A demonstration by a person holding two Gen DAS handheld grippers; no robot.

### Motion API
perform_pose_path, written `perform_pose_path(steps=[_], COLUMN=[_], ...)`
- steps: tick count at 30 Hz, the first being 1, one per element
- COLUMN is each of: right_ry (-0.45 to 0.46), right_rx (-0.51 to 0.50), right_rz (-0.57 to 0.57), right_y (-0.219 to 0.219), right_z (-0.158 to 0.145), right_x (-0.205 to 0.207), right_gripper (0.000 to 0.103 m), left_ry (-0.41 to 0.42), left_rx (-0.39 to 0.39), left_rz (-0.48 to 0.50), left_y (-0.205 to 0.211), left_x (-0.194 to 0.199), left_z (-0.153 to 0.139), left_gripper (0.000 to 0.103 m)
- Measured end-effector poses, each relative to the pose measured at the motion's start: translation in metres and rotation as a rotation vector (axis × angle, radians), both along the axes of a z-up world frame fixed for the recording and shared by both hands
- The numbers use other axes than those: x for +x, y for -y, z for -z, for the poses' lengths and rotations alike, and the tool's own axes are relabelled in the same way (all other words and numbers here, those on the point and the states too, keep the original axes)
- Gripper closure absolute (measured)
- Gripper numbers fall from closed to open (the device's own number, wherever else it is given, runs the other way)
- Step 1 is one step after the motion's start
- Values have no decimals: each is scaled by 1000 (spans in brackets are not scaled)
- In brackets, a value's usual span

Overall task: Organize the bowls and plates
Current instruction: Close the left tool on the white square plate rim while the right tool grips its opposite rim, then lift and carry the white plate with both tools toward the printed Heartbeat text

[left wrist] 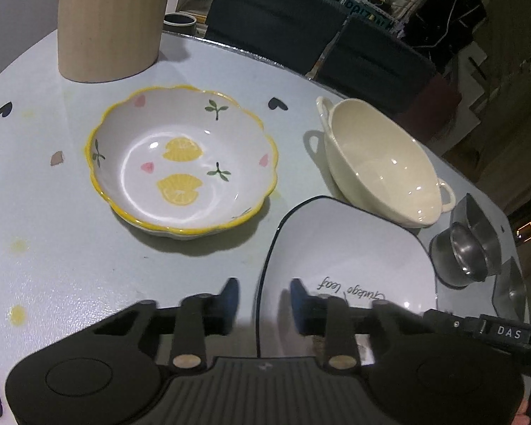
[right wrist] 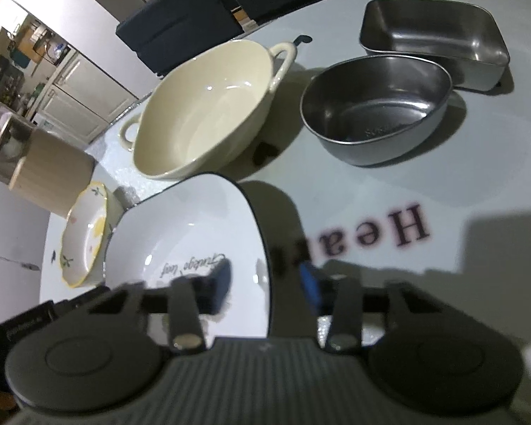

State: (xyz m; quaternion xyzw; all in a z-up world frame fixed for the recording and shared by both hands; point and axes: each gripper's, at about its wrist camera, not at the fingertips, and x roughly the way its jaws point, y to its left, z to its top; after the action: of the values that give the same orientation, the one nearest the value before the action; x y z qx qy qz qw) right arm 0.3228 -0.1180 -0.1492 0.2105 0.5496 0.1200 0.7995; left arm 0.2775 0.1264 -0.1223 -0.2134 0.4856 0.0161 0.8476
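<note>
A white square plate with a dark rim and script lettering (left wrist: 350, 248) (right wrist: 194, 233) is straddled at its edge by both grippers. My left gripper (left wrist: 263, 301) has one blue finger on each side of the plate's left rim, jaws apart. My right gripper (right wrist: 263, 279) straddles the plate's right rim the same way, jaws apart. A scalloped bowl with a yellow rim and lemon pattern (left wrist: 182, 163) (right wrist: 85, 237) sits left of the plate. A cream two-handled bowl (left wrist: 378, 159) (right wrist: 205, 106) sits behind the plate.
A beige ribbed cylinder (left wrist: 109, 21) (right wrist: 49, 173) stands at the back left. A round steel bowl (right wrist: 375, 106) (left wrist: 467, 251) and a rectangular steel tray (right wrist: 432, 39) sit to the right. Dark chairs (left wrist: 301, 24) line the table's far edge.
</note>
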Motion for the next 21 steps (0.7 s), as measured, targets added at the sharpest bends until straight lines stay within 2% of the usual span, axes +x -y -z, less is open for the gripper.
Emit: perform_pose_path(steps=[1,4,7,12,17,21], right_ry=[2,0,-4,21,70,64], right_rx=[-4,-27,-30,-53,-138,-117], right_rz=[-10,-44,-64,-78,-135,-144], right_y=[0,-4,-8,-14,-27,-21], right_z=[0,3,6,7,4,3], right_x=[0,2,3,4,-1,-3], right_gripper=[72,84,93,93,92,93], left_ry=[-6,-19,-22,-24,-27,-7], left_rx=[2,6,9,51,83,75], left_rz=[2,9,15,54,69,90], left_y=[0,2,3,8,14,14], left_x=[1,5,7,8,7,1], left_z=[2,6,8,8,6,3], left_gripper=[84,91,93,93,93,94])
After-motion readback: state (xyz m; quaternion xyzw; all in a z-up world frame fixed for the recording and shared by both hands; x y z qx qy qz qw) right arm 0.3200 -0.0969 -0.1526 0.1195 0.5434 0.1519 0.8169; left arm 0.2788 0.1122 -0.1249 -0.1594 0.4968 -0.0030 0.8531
